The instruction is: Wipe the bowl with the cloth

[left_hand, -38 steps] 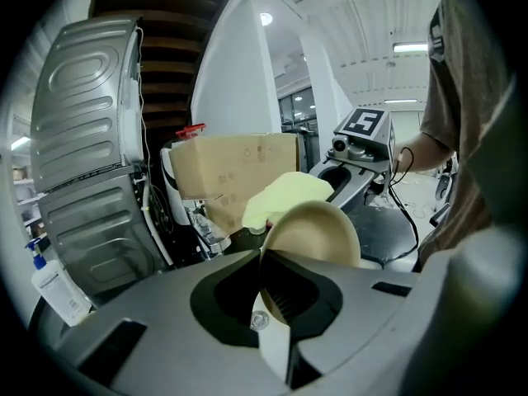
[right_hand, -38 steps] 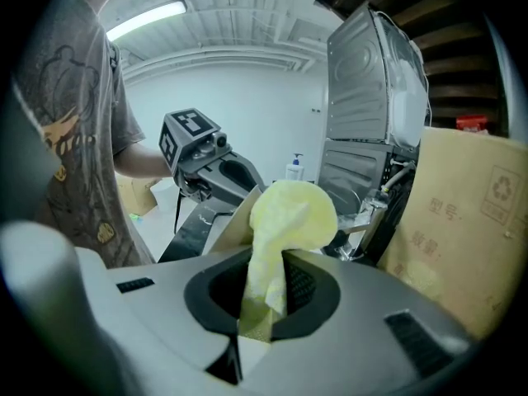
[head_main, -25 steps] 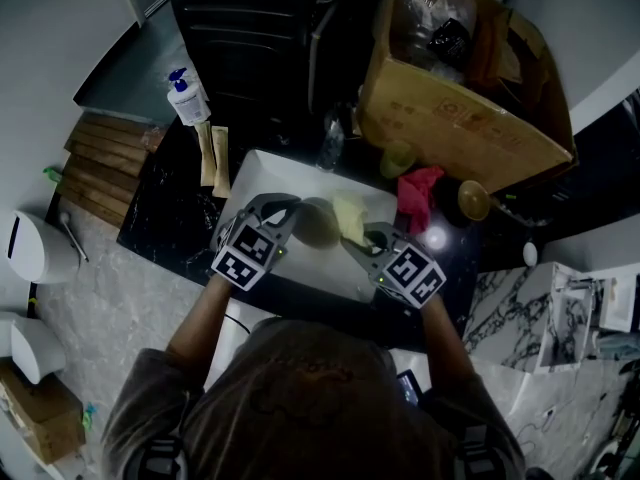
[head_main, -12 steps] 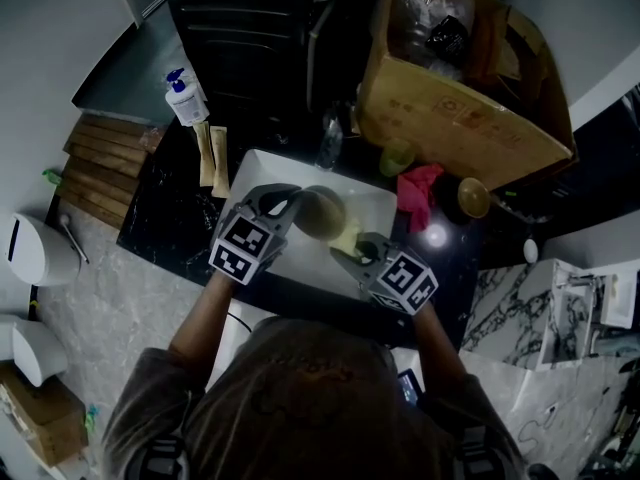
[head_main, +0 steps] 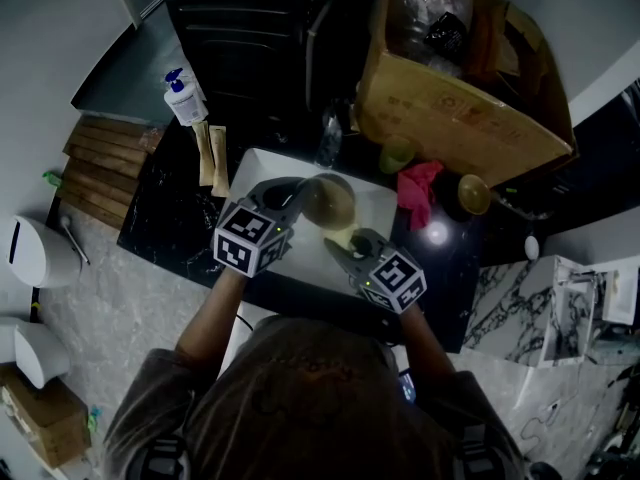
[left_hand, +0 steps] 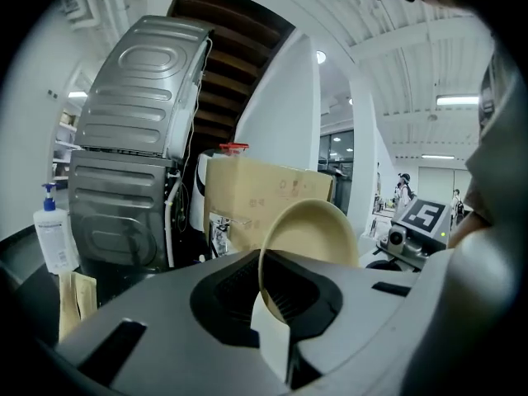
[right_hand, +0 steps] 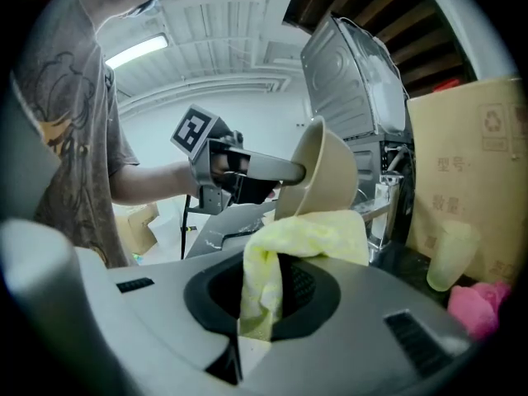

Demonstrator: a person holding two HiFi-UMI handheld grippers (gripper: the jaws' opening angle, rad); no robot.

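Since a second ago the bowl (head_main: 330,200) has risen a little, and the right gripper (head_main: 343,251) has drawn back toward the person. The bowl is tipped on edge above the white basin (head_main: 258,168), with the left gripper (head_main: 297,198) clamped on its rim. The right gripper pinches the yellow cloth (right_hand: 307,233), which touches the bowl's lower outside. A cardboard box (head_main: 450,118) stands behind.

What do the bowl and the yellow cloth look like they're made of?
The bowl looks like plastic or melamine, though glazed ceramic can't be ruled out: it is beige, smooth and thin-walled, with an even, soft sheen. The cloth looks like microfiber or terry fabric: it is pale yellow with a fuzzy, napped surface and drapes in soft folds.
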